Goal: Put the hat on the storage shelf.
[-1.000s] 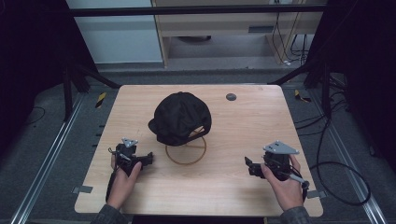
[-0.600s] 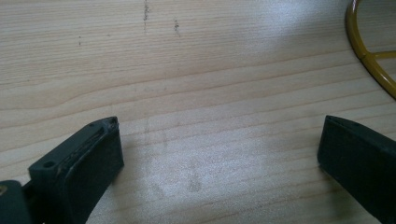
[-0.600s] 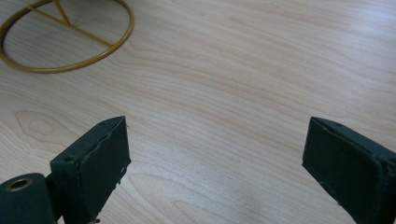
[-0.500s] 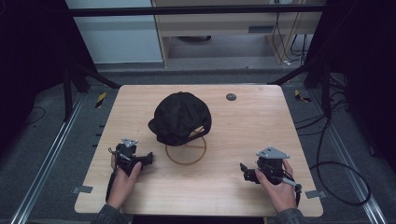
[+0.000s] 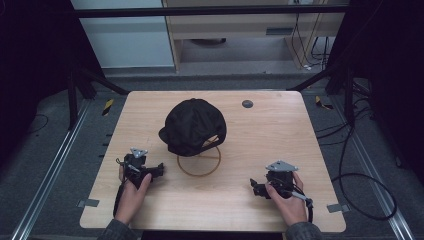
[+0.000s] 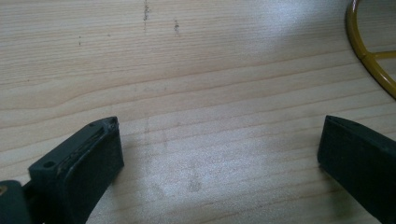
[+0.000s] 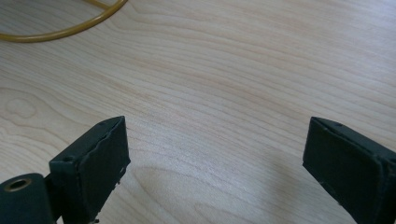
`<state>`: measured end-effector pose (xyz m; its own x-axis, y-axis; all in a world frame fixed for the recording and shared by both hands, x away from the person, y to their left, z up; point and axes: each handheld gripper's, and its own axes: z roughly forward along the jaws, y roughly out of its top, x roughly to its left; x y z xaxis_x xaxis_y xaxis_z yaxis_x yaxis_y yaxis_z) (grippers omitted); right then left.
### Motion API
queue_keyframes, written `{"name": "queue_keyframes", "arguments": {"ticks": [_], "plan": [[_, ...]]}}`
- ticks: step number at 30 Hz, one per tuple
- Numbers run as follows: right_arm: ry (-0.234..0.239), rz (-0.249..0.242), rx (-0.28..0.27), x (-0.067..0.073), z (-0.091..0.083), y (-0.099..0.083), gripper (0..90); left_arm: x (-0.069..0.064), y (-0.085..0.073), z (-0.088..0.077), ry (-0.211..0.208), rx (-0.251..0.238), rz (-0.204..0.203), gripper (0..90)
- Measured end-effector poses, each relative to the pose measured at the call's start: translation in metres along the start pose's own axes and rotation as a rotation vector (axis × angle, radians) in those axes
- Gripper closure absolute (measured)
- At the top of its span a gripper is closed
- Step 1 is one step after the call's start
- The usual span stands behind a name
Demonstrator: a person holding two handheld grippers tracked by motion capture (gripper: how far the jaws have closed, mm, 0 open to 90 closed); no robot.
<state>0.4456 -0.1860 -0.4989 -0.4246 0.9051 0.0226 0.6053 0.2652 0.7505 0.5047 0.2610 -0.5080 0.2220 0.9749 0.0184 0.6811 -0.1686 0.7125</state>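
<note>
High view first, working from our left: our left hand (image 5: 131,192) holds the left gripper (image 5: 159,170) low over the counter (image 5: 280,130), near its front-left part, with the grey plate (image 5: 138,152) on top of it. Its fingers point toward the middle of the counter, at the ring base (image 5: 198,162) of the stand. In the left gripper view the two black fingers (image 6: 84,161) stand wide apart, released, with bare wood grain between them and nothing held. A curved piece of the yellow ring shows at the top right corner of that view, apart from the fingers.

Moving toward the middle, the black cap (image 5: 192,125) sits on top of the stand, raised off the counter, its brim toward the left. The ring lies flat on the wood just below and in front of the cap. The cap is between our two grippers and farther back than both; neither gripper touches it. Behind and to the right of the cap, a small dark disc (image 5: 247,104) sits in the counter near the far edge.

On the right, our right hand (image 5: 289,200) holds the right gripper (image 5: 254,187) near the front-right part of the counter, well apart from the cap. Its fingers point left. In the right gripper view the fingers (image 7: 93,163) are likewise spread wide and released, over plain wood, and the yellow ring curves across the top left corner.
</note>
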Motion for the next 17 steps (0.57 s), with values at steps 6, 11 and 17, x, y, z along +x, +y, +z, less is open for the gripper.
{"name": "queue_keyframes", "arguments": {"ticks": [6, 11, 17], "plan": [[-0.011, 0.011, 0.013, 0.005, 0.013, 0.001, 7.4, 0.002, 0.001, 0.001, 0.004, 0.000, -0.005, 0.0], [-0.029, -0.018, 0.024, 0.009, 0.021, 0.001, 5.8, 0.008, 0.001, 0.002, 0.011, 0.000, -0.012, 0.0], [-0.026, -0.011, 0.029, 0.008, 0.021, 0.001, 4.6, 0.008, 0.001, 0.001, 0.012, 0.001, -0.012, 0.0]]}}
